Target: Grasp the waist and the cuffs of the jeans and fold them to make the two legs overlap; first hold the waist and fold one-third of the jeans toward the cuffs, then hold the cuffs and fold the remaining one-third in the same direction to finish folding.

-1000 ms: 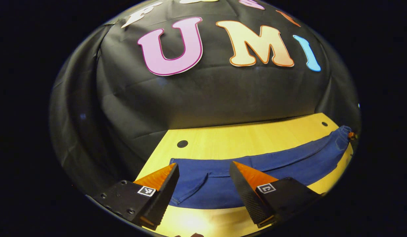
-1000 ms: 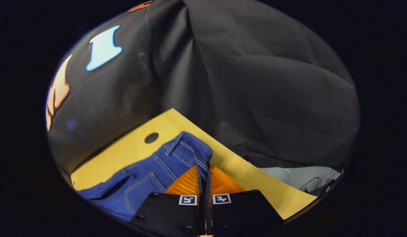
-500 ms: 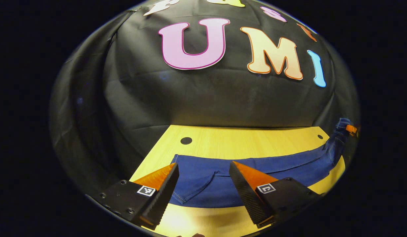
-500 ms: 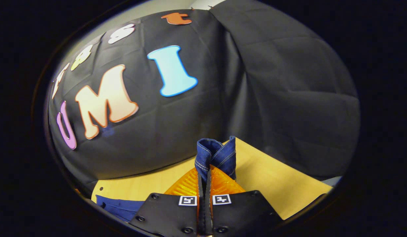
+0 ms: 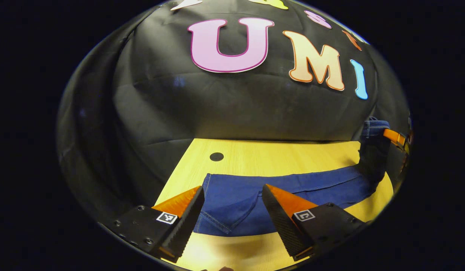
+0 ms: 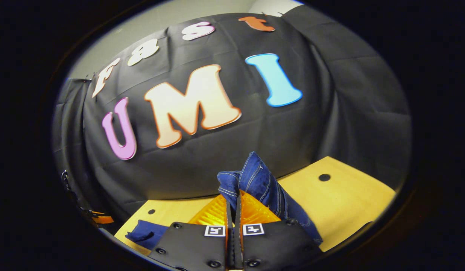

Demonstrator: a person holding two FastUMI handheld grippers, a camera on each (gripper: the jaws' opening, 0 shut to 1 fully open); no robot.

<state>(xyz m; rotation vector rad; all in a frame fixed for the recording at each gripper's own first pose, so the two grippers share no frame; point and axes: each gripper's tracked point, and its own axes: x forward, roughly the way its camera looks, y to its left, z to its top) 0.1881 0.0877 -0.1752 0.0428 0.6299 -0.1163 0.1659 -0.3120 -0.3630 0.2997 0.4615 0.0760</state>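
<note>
Stretching across the lower middle of the left gripper view, the jeans (image 5: pixel 292 188) are laid flat on the wooden table (image 5: pixel 277 154), with their long axis from the left to the right of the frame. The left gripper (image 5: pixel 232 205) is held wide open and nothing is gripped; its two fingers stand over the near end of the jeans at the lower centre. At the right edge of this view the far end of the jeans is raised from the table. In the right gripper view, the right gripper (image 6: pixel 233 205) is closed tight on this raised denim edge at the lower centre. Which end is the waist cannot be told. The fold, it is judged, must be carried along the long axis, toward the left gripper
</note>
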